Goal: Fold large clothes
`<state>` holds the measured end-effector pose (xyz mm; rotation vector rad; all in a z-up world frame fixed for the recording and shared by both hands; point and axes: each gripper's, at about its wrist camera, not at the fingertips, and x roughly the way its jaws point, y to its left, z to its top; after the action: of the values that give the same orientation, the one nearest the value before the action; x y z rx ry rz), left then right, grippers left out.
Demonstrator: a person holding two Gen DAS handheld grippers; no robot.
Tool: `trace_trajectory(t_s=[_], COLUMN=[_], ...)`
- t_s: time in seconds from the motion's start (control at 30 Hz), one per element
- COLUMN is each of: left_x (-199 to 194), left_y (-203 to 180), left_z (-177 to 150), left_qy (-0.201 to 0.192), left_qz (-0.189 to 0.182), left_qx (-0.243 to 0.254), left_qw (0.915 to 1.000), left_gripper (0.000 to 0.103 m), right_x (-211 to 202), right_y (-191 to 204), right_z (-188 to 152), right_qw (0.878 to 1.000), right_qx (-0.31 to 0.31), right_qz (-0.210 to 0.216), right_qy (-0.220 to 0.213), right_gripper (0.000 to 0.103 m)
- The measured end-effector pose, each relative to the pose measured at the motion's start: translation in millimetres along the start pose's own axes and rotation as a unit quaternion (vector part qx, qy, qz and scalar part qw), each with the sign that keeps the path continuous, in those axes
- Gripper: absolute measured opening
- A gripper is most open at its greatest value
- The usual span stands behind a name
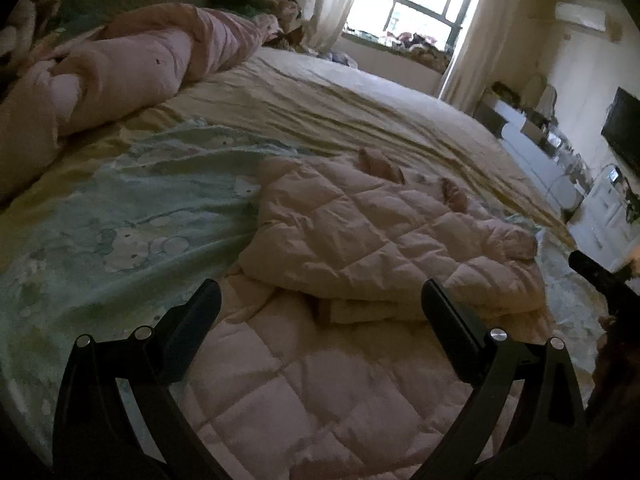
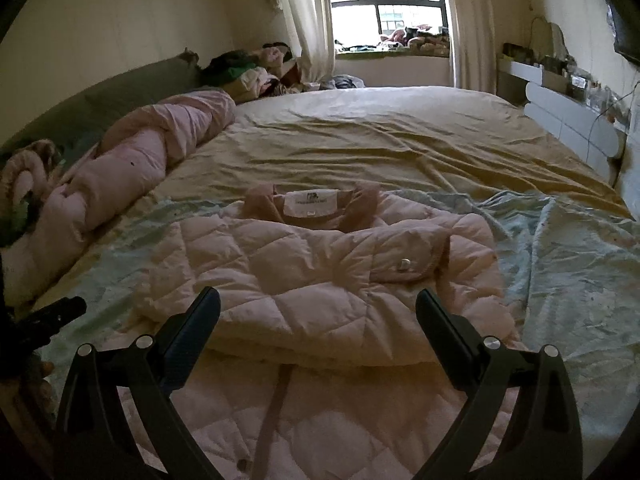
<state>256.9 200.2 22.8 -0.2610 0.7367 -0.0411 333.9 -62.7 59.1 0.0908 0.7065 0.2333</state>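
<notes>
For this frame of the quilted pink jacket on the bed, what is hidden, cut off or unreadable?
- Pale pink quilted jacket: its lower part runs off the bottom edge in both views, behind the open left gripper and open right gripper.
- White neck label, right wrist view: print too small to read.
- Items on the window sill: backlit, too small to identify.
- Jacket sleeves: folded under, not visible.
</notes>
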Motion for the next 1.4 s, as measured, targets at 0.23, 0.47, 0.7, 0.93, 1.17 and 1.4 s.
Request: trace_trajectory(t_s=[0.23,0.47,0.7,0.93,1.17,1.4], left_x=[-31,-54,-75,-89,-97,-102], left_y=[-13,-26,-35,-35,-28,-19], left_z=[-7,-16,-32,-51,-68,-87], left_qy=[-0.023,-0.026,-0.032,-0.032,-0.022,-0.007], left_qz=[0.019,0.021,0.041,0.061,0.059,0.058], left_qx=[0.019,0.026,0.035,0.039,0.029,0.019], left_qw=[0.9994,0.9991,0.9980,0.9969,0.9976,0.9981], left_gripper=[0.094,0.094,0.094,0.094,0.094,0.094], right_x=[-34,-59,-79,-95,-102,-109], right_y=[-1,-8,-16,-23,-23,-20], right_z=[-8,-17,-28,-35,-44,-56], right_qw=[0.999,0.998,0.998,0.998,0.998,0.998], right_qx=[-0.031,-0.031,-0.030,-0.030,-0.031,-0.033], right_qz=[-0.017,-0.009,-0.003,0.006,0.014,0.020], right_qy=[-0.035,-0.045,-0.051,-0.052,-0.048,-0.042], right_gripper=[0.098,0.098,0.099,0.099,0.099,0.099])
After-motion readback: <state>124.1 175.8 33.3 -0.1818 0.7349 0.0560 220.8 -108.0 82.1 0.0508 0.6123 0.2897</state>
